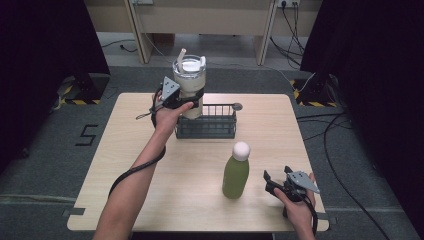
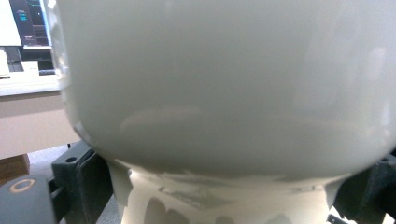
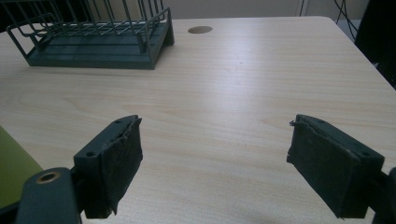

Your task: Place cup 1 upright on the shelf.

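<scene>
A cream tumbler [image 1: 189, 85] with a clear lid and straw is held up above the left end of a dark wire basket [image 1: 207, 124]. My left gripper [image 1: 176, 99] is shut on the tumbler's lower body. In the left gripper view the tumbler [image 2: 224, 93] sits very close, with the black jaws pressed against its narrow base on both sides. A green bottle [image 1: 235, 172] with a white cap stands upright on the table's near right. My right gripper [image 1: 278, 176] is just right of the bottle, open, and its fingers [image 3: 116, 163] hold nothing over the bare wood.
The wire basket [image 3: 93, 37] stands at the table's [image 1: 150, 190] far middle, beside a small round cable hole [image 1: 237, 106]. An edge of the green bottle [image 3: 11, 168] shows at the left of the right gripper view. Cables lie on the floor at the right.
</scene>
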Available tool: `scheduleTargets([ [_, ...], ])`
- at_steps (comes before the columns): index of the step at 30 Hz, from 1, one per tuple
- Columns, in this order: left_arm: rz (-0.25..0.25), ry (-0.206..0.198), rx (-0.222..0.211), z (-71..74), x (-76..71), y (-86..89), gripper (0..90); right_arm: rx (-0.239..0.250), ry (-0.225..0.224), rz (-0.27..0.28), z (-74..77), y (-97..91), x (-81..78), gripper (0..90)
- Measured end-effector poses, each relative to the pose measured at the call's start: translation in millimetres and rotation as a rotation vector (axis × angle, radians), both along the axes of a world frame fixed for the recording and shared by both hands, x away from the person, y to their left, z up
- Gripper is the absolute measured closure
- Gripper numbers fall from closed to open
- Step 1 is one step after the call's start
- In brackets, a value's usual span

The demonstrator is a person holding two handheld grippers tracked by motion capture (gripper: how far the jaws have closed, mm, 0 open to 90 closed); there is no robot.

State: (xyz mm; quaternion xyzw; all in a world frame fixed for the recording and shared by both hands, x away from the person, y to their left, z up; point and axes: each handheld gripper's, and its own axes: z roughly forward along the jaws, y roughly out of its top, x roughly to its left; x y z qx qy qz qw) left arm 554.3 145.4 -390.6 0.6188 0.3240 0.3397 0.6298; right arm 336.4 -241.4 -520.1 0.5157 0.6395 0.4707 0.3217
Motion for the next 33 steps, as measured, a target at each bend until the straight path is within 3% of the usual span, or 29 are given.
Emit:
scheduleTargets([
  [33, 0.018, 0.024, 0.015, -23.5, 4.8, -5.1, 8.6, 0.0, 0.0, 0.003, 0.0, -0.1, 0.1, 17.1],
])
